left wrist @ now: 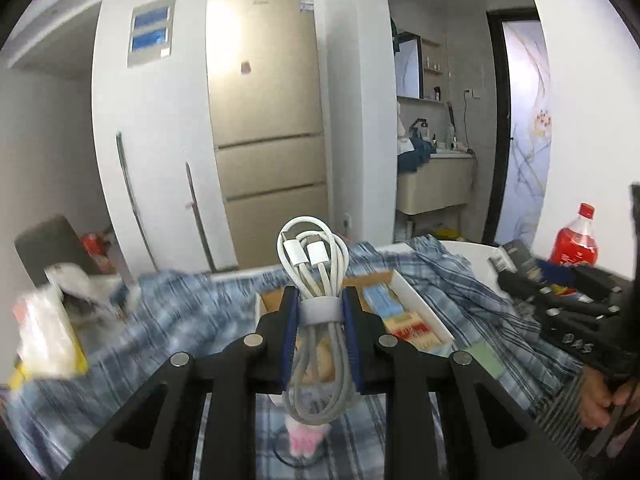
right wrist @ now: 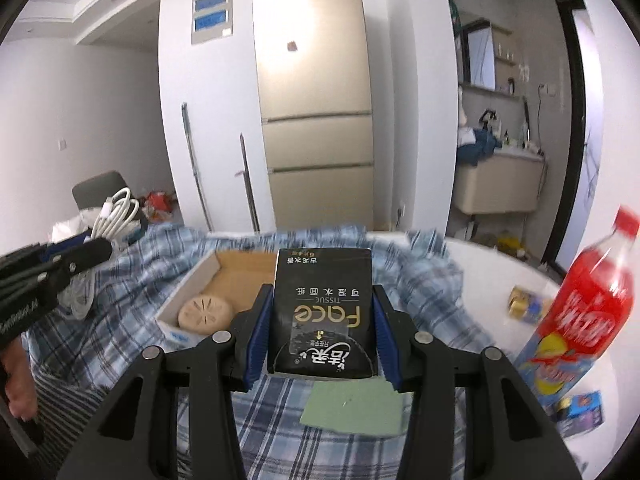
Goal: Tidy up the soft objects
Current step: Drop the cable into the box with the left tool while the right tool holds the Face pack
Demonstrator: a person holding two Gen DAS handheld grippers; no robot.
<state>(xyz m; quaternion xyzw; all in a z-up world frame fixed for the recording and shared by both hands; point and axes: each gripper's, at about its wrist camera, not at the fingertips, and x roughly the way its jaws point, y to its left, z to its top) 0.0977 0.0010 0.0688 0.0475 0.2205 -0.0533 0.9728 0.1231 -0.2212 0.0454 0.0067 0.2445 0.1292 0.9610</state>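
Left wrist: left tongs (left wrist: 320, 312) clamp cable (left wrist: 316, 276); right tongs (right wrist: 322, 320) clamp tissue pack (right wrist: 324, 304). Lower each gently into box (right wrist: 188, 288), release once seated.

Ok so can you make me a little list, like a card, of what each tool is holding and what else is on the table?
left tool: shut on the white cable bundle, held up above the cloth
right tool: shut on the black tissue pack
under them: blue plaid cloth
open box: on the cloth, a round tan thing inside
green pad: flat on the cloth, near the right tool
red bottle: upright on the right, blurred
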